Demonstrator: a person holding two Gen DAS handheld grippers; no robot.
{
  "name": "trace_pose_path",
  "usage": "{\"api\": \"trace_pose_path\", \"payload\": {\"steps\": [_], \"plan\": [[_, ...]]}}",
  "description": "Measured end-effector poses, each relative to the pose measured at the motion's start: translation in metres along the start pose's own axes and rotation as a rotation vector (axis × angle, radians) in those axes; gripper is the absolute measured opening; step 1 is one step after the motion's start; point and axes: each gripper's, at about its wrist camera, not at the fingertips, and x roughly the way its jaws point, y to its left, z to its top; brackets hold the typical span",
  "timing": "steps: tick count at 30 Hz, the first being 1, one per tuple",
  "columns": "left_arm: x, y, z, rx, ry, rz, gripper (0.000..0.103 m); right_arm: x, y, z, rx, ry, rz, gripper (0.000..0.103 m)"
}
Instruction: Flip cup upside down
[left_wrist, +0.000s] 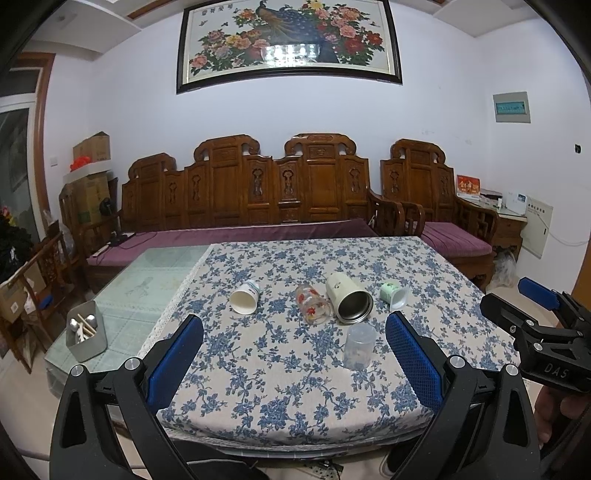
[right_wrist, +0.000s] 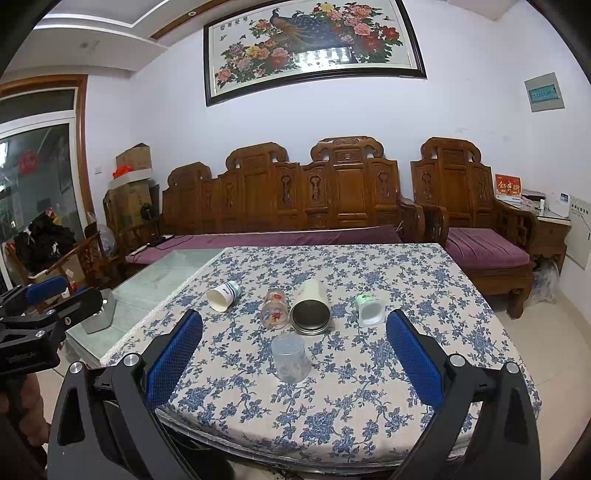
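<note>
Several cups sit on the blue-flowered tablecloth (left_wrist: 280, 387). A clear plastic cup (left_wrist: 359, 346) (right_wrist: 290, 357) stands nearest, mouth down. Behind it, lying on their sides, are a white paper cup (left_wrist: 245, 296) (right_wrist: 223, 295), a glass with red flowers (left_wrist: 312, 304) (right_wrist: 275, 308), a steel-lined cream tumbler (left_wrist: 349, 298) (right_wrist: 311, 307) and a small green-and-white cup (left_wrist: 394, 295) (right_wrist: 369, 309). My left gripper (left_wrist: 293, 362) is open and empty above the table's near edge. My right gripper (right_wrist: 293, 363) is open and empty, also short of the cups.
A metal holder with utensils (left_wrist: 86, 331) stands on the bare glass tabletop (left_wrist: 147, 280) at left. A carved wooden sofa (left_wrist: 258, 192) with purple cushions runs behind the table. An armchair (right_wrist: 476, 221) stands at back right.
</note>
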Motion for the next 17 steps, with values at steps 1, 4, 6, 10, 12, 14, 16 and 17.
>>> {"api": "trace_pose_path", "payload": {"steps": [1, 4, 6, 10, 12, 14, 16, 17], "plan": [[0.0, 0.0, -0.0002, 0.0, 0.0, -0.001, 0.095, 0.0001, -0.0001, 0.0002, 0.0, 0.0, 0.0, 0.1], [0.0, -0.0001, 0.0005, 0.0, 0.0, -0.001, 0.095, 0.0001, -0.0003, 0.0005, 0.0, -0.001, 0.0, 0.1], [-0.0001, -0.0001, -0.0006, 0.0, -0.001, -0.001, 0.095, 0.0, -0.0002, 0.0004, 0.0, -0.001, -0.001, 0.1], [0.0, 0.0, 0.0002, 0.0, -0.002, -0.001, 0.095, 0.0007, -0.0011, -0.0018, 0.001, 0.001, -0.003, 0.1], [-0.0008, 0.0004, 0.0017, -0.002, -0.003, 0.0, 0.095, 0.0012, -0.0015, -0.0029, 0.003, 0.003, -0.003, 0.1], [-0.0008, 0.0005, 0.0019, -0.002, -0.003, -0.002, 0.095, 0.0014, -0.002, -0.0028, 0.002, 0.003, -0.003, 0.1], [-0.0014, 0.0012, 0.0034, -0.003, -0.005, -0.002, 0.095, 0.0013, -0.0019, -0.0033, 0.002, 0.003, -0.003, 0.1], [-0.0011, 0.0013, 0.0044, -0.003, -0.005, -0.002, 0.095, 0.0013, -0.0019, -0.0033, 0.002, 0.003, -0.003, 0.1]]}}
